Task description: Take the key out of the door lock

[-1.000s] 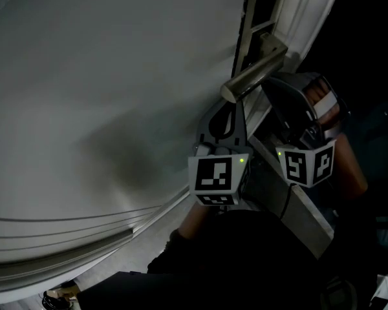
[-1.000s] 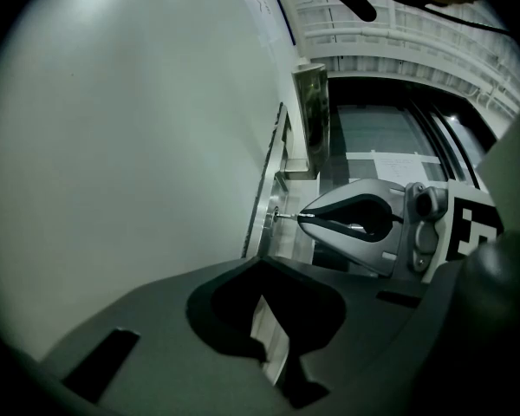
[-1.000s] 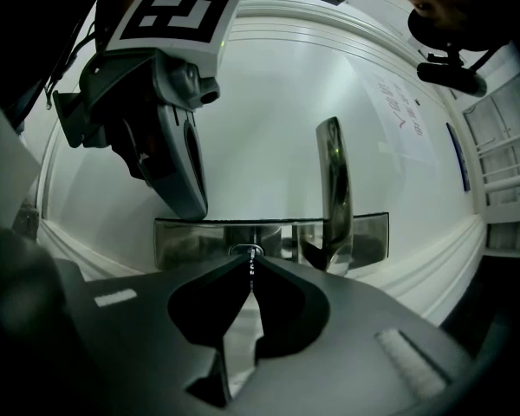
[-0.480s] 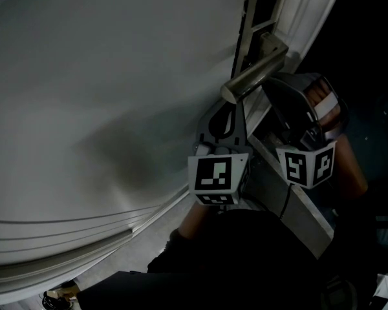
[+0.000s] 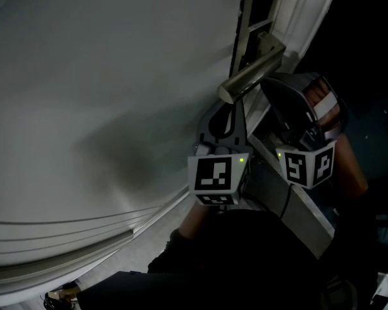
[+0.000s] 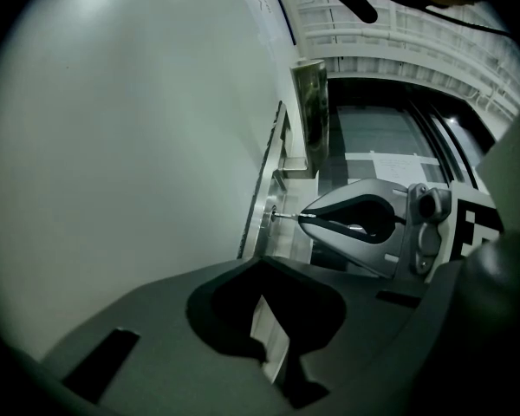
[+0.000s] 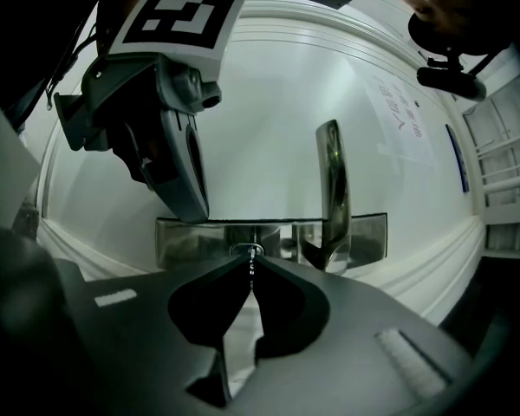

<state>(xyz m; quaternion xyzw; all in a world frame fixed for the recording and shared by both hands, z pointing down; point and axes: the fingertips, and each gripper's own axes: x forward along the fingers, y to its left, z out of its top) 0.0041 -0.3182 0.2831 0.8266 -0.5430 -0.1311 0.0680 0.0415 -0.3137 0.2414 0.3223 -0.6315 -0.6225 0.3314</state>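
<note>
Now right gripper (image 7: 251,265) pinches key (image 6: 288,217) in lock (image 7: 246,250); left gripper (image 6: 262,265) closed.

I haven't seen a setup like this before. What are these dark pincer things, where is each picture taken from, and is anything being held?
There is no robot here. A person holds a two-jaw tool in each hand. The head view looks down from the person's head at a white door and its lever handle. The other two pictures come from cameras riding on each tool. The right tool has its jaws shut on the key, which sits in the lock plate. The left tool is shut and empty, beside it.
</note>
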